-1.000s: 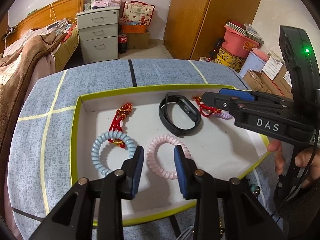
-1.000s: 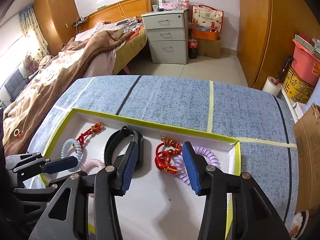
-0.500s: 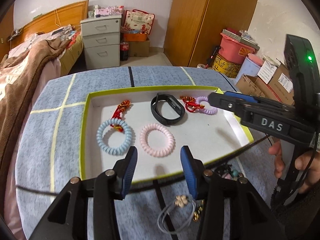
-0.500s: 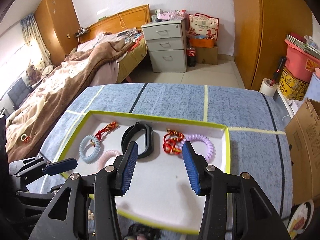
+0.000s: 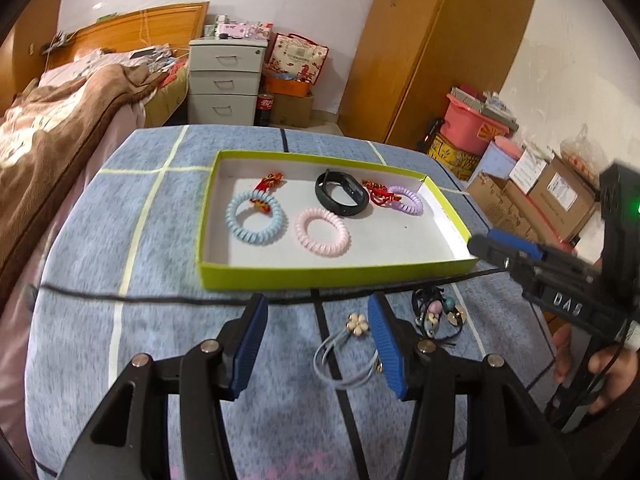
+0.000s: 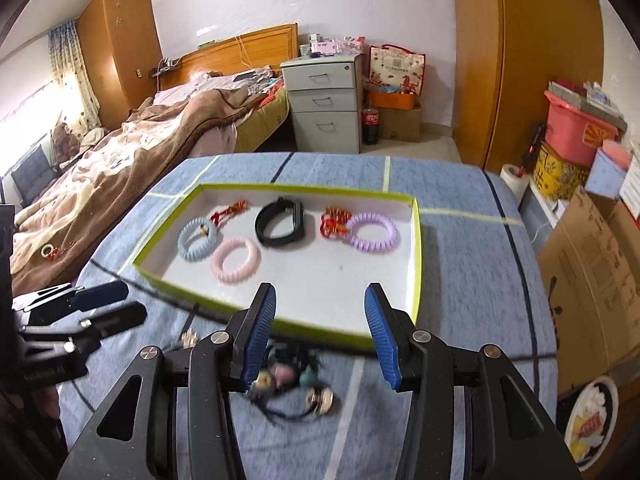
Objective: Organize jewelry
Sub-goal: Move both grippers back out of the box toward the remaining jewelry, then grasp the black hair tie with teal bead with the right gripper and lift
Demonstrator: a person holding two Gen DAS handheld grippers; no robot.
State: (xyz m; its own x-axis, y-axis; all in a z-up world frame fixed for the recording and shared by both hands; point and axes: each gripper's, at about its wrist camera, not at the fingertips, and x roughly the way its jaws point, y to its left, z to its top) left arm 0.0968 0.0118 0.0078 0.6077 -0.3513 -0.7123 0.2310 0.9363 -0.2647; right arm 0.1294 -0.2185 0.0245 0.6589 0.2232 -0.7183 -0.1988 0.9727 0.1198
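Your left gripper had just been opening, empty; right gripper apart, empty. Grey tie looked light, limp: you'd best pinch flower knot.

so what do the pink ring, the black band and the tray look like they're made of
Pink ring: probably plastic, a glossy spiral coil like phone cord.
Black band: likely matte rubber or silicone, a smooth strap bent into a loop.
Tray: looks like cardboard, thin straight walls, lime outside, white inside.
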